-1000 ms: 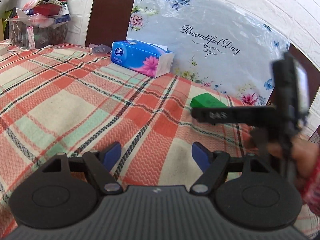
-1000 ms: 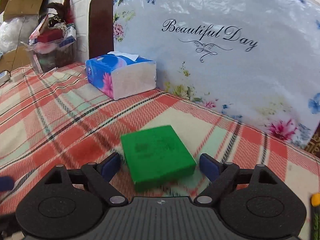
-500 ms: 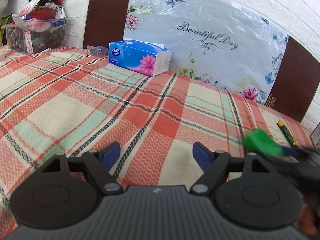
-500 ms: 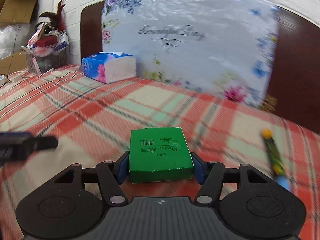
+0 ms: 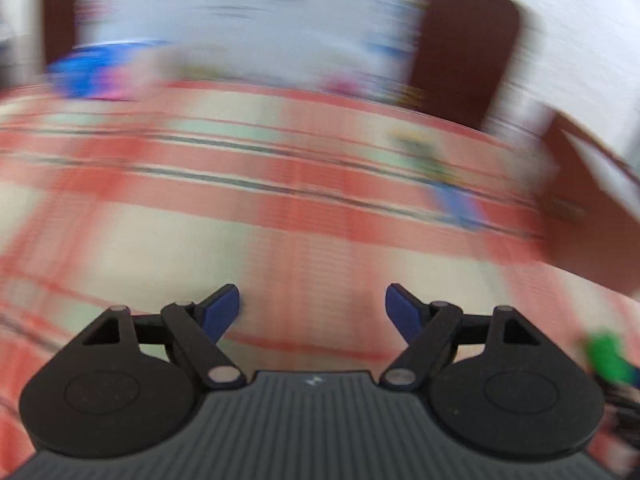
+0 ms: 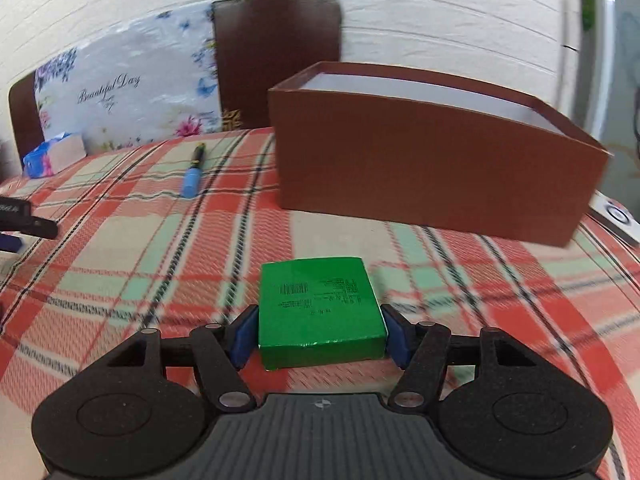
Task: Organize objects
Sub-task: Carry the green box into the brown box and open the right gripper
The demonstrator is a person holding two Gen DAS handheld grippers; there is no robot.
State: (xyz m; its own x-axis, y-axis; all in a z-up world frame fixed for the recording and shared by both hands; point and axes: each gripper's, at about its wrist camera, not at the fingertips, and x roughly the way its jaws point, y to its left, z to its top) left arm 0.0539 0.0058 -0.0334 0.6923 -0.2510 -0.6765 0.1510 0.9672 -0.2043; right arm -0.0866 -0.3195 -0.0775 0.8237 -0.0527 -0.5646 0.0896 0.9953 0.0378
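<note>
Green box (image 6: pixel 320 308): clamped between right gripper (image 6: pixel 318 334) pads, carried above the tablecloth (image 6: pixel 120 280), brown box (image 6: pixel 432 160) ahead, not yet deposited; pen (image 6: pixel 193 174) ahead-left, unsorted; left gripper (image 5: pixel 312 310) spread wide, holding nothing.

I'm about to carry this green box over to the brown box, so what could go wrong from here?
The right gripper fingers hold the green box only at its near end, so it could tip or slip out. The brown box has a tall wall, so a low approach may hit it. The left gripper view is heavily blurred, suggesting fast motion near the pen.
</note>
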